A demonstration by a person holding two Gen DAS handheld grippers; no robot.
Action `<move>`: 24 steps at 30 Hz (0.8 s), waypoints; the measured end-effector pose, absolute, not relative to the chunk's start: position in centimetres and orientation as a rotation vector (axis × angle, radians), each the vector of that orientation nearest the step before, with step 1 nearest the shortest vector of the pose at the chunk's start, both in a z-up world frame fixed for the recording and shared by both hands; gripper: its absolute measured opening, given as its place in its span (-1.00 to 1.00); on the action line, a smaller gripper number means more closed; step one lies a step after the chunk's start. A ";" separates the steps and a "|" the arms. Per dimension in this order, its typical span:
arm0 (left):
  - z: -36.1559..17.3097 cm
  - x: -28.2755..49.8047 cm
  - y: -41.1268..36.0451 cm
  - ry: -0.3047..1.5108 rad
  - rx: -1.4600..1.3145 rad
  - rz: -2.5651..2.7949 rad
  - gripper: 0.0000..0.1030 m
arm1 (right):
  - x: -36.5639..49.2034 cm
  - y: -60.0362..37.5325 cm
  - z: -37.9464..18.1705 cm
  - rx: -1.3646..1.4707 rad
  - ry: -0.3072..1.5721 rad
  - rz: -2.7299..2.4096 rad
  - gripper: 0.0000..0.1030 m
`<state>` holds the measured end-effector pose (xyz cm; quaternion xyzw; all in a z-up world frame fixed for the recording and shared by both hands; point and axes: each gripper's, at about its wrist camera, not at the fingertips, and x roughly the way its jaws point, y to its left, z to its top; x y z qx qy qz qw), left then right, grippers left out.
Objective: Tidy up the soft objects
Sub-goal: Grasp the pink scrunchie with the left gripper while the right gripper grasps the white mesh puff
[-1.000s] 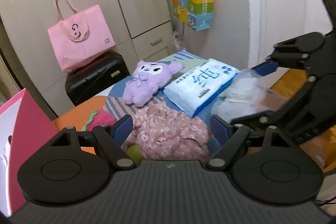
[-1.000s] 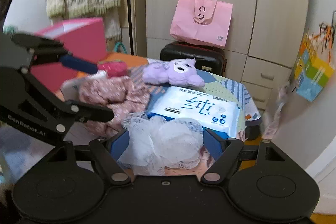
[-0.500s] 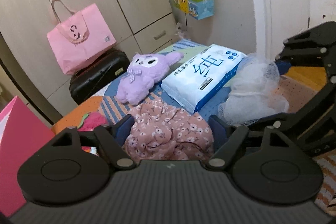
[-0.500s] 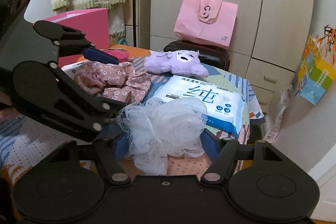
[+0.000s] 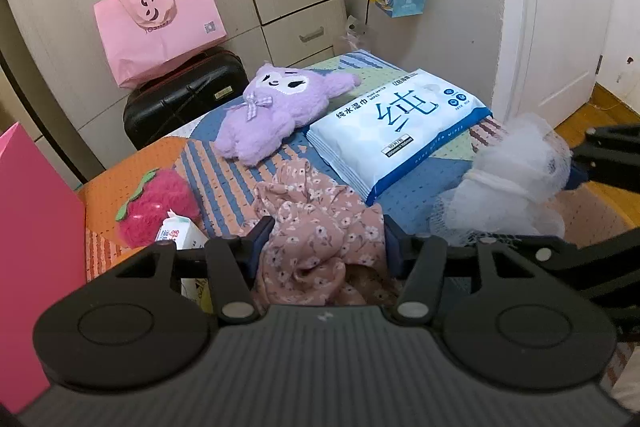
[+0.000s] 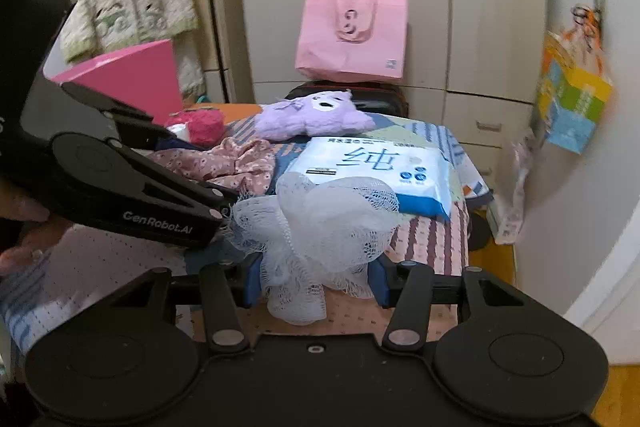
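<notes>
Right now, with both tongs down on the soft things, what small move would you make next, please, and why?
Probably let the left tongs finish closing on the floral cloth, then lift both. The right tongs already pinch the mesh puff; the cloth sits between the left jaws, which are closing.

On the tabletop (image 5: 224, 171), the plush toy (image 5: 276, 107) lies behind the floral cloth (image 5: 320, 227), the wet-wipes pack (image 5: 396, 131) right of both.

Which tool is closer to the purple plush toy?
Left. The left tool, closing its jaws around the floral cloth, sits just in front of the purple plush toy. The right tool, shut on the white mesh pouf, is farther off, beyond the wipes pack.
</notes>
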<state>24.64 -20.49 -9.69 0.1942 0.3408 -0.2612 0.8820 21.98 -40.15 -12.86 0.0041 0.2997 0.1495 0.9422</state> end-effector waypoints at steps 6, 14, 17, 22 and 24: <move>-8.6 24.8 -19.4 0.709 0.308 -0.557 -0.62 | 20.8 -40.2 -12.8 0.063 0.571 0.235 0.08; -7.2 24.2 -17.2 0.647 0.157 -0.578 -0.64 | 20.4 -40.8 -12.7 0.111 0.569 0.222 0.07; -6.4 23.4 -16.7 0.618 0.133 -0.584 -0.64 | 20.3 -41.0 -12.5 0.131 0.568 0.215 0.08; -5.1 22.3 -15.5 0.581 0.078 -0.606 -0.64 | 19.7 -40.7 -12.0 0.133 0.551 0.209 0.08; -4.7 21.9 -14.9 0.573 0.052 -0.616 -0.64 | 19.3 -40.5 -11.7 0.124 0.542 0.209 0.08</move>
